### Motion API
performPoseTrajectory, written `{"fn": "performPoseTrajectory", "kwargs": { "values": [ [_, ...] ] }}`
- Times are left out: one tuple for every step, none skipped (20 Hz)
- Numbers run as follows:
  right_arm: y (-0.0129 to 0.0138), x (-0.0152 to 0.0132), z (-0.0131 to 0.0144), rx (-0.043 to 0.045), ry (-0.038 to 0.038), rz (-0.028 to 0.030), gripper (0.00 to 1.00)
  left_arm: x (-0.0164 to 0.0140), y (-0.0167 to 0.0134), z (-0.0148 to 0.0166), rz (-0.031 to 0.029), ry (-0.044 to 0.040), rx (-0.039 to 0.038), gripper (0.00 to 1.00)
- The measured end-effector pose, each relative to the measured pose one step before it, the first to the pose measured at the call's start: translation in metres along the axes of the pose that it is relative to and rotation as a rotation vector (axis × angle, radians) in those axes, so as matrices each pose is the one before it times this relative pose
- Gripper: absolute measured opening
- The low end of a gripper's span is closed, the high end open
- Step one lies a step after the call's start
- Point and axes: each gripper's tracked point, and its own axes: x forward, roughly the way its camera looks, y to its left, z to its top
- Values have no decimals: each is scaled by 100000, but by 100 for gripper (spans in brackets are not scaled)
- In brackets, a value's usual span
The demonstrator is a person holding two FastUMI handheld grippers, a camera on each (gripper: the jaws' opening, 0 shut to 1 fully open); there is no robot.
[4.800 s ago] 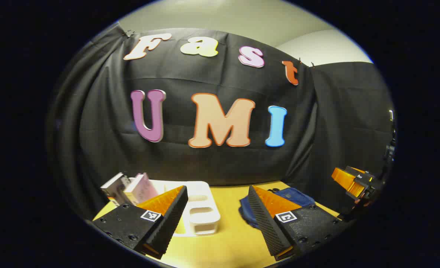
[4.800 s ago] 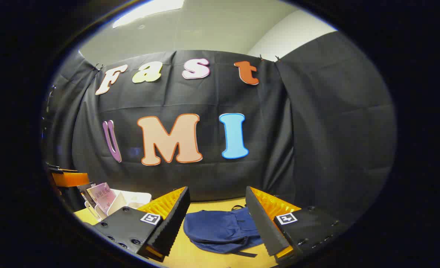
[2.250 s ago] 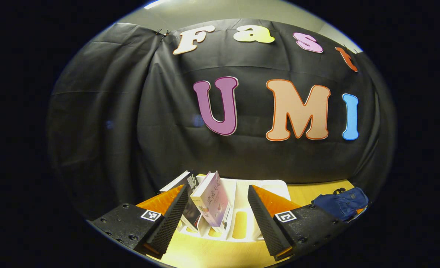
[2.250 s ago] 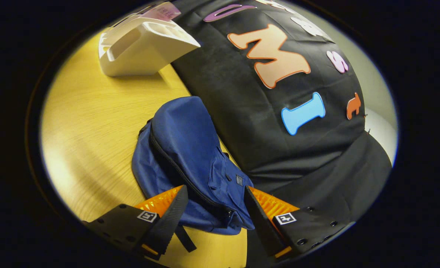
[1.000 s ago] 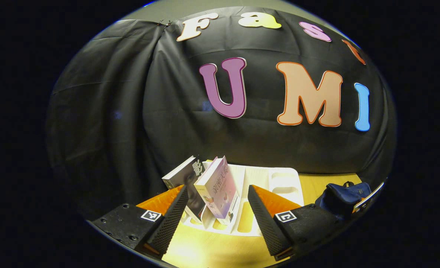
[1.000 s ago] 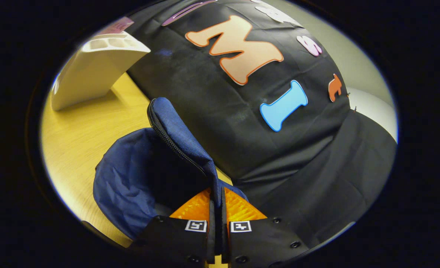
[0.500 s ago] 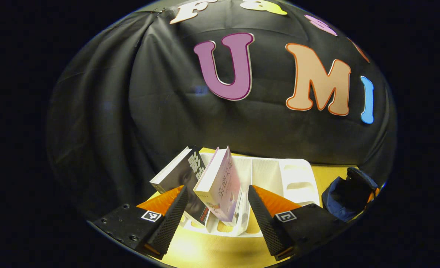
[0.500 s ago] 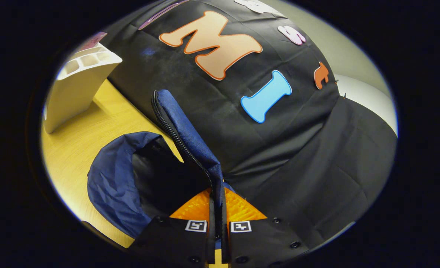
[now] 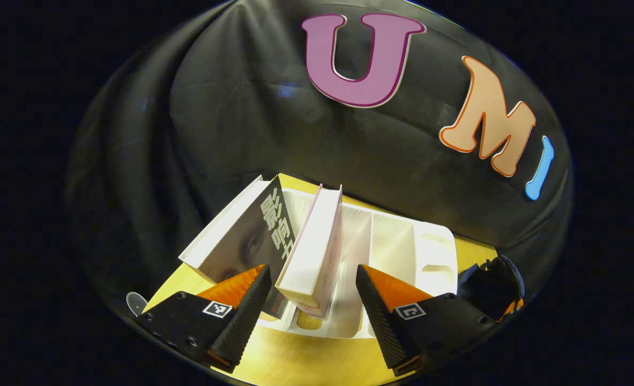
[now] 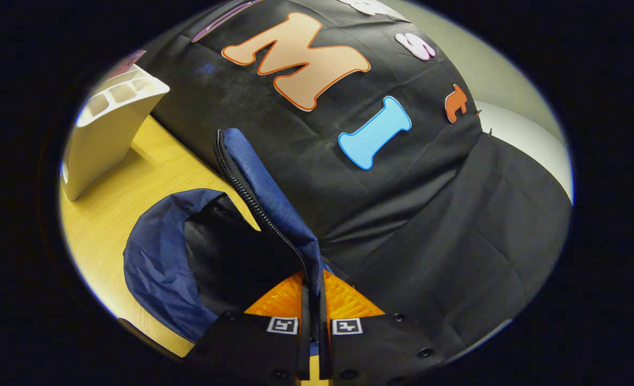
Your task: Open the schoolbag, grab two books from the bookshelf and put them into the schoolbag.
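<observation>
Straddling the pink book [image 9: 312, 252] at twelve o'clock, the spread left gripper [image 9: 311, 305] is being lowered; the dark book [image 9: 244, 236] at eleven risks being clipped. The schoolbag flap [image 10: 266, 193] is being pinched by the right gripper [image 10: 311, 321], which could slip.

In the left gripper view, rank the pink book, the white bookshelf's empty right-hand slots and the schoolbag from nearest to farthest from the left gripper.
1. Pink book: between the open fingers of the left gripper.
2. Bookshelf's empty slots: behind, to the right.
3. Schoolbag: far right edge, beyond the shelf.
</observation>
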Motion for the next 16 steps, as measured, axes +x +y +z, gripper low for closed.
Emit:
{"fn": "performPoseTrajectory", "kwargs": {
  "values": [
    [-41,-89,58,-93,184,-125,9,405,-140,75,-1417,2681,185,93],
    [-137,15,8,309,134,-184,9,272,-227,-120,-1724,3989,-53,92],
    [-65,5,48,439,190,-284,9,367,-333,-559,-1919,5809,-368,92],
    [-152,47,-57,271,199,-228,9,275,-479,-317,-2015,5627,-535,90],
    [7,5,66,52,203,-48,9,379,-119,-335,-990,5342,-11,94],
    [109,-24,-126,-113,86,237,12,240,-63,-172,97,4542,962,87],
    [163,-74,-43,-478,91,354,11,245,107,277,977,1636,2210,86],
    [130,-23,-105,-468,54,489,9,378,47,265,817,1346,2923,87],
    [140,-104,65,-353,-1,390,9,550,-106,-173,316,2573,3011,80],
    [36,-26,38,-50,-97,433,9,430,-224,-221,-337,3659,2605,77],
    [-16,29,123,236,-49,315,9,286,-330,-241,-962,3571,2540,76],
    [-52,45,-105,356,-10,104,9,480,-301,-46,-989,3039,2207,74],
    [-38,52,103,443,-59,198,7,458,-307,-235,-978,3368,2613,73],
    [-162,-24,-114,316,-67,2,12,346,-197,-181,-86,4144,2547,76],
    [-53,113,77,-89,-102,-36,10,402,31,-194,355,3671,2605,71],
    [-29,-47,-2,-79,-91,19,9,505,103,42,96,2845,2549,71]
  ]
}}
